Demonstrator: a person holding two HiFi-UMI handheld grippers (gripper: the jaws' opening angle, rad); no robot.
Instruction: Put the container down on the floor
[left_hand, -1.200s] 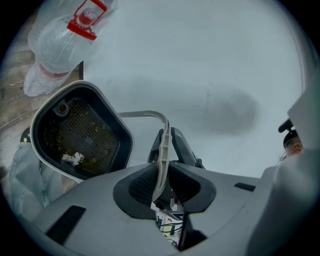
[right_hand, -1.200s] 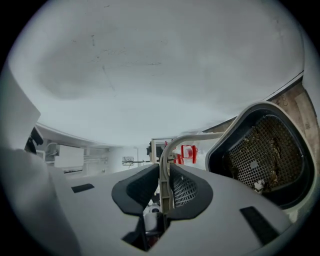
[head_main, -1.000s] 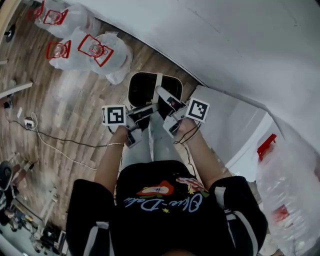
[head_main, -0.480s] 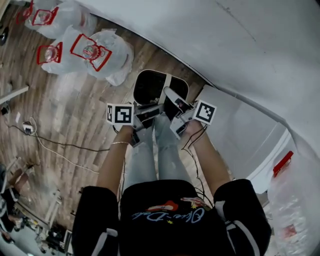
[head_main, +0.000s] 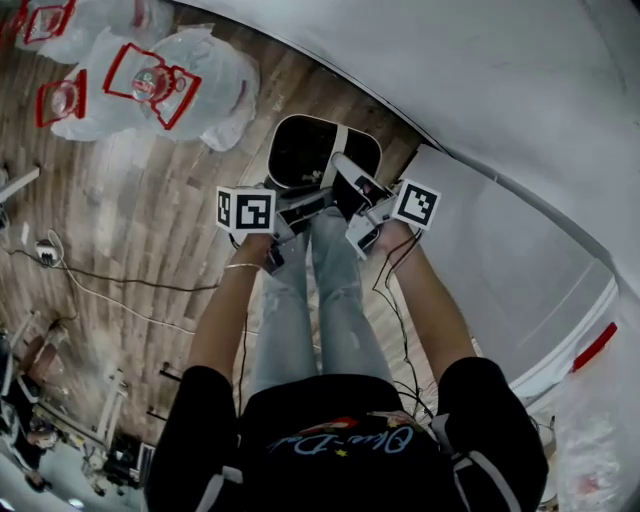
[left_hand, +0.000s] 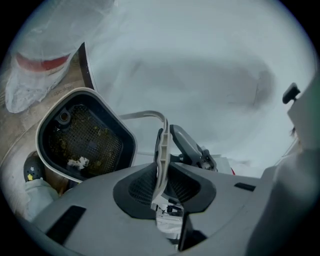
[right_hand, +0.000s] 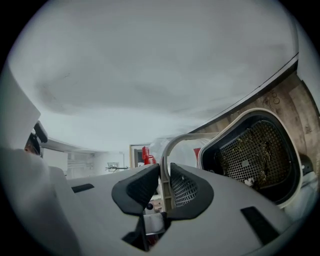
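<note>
The person wears a black printed T-shirt (head_main: 340, 445) with white-striped sleeves (head_main: 190, 430), pale jeans (head_main: 320, 300) and a bracelet (head_main: 243, 266); the left gripper (left_hand: 161, 175) and right gripper (right_hand: 165, 185) carry black-and-white marker cubes (head_main: 247, 210).

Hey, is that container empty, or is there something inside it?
Nearly empty. The container has no lid, and the left gripper view shows its mesh bottom bare apart from a few small scraps.

Wood plank floor (head_main: 140, 210), plastic bags w/ red print (head_main: 175, 80), black cable (head_main: 130, 285)
</note>
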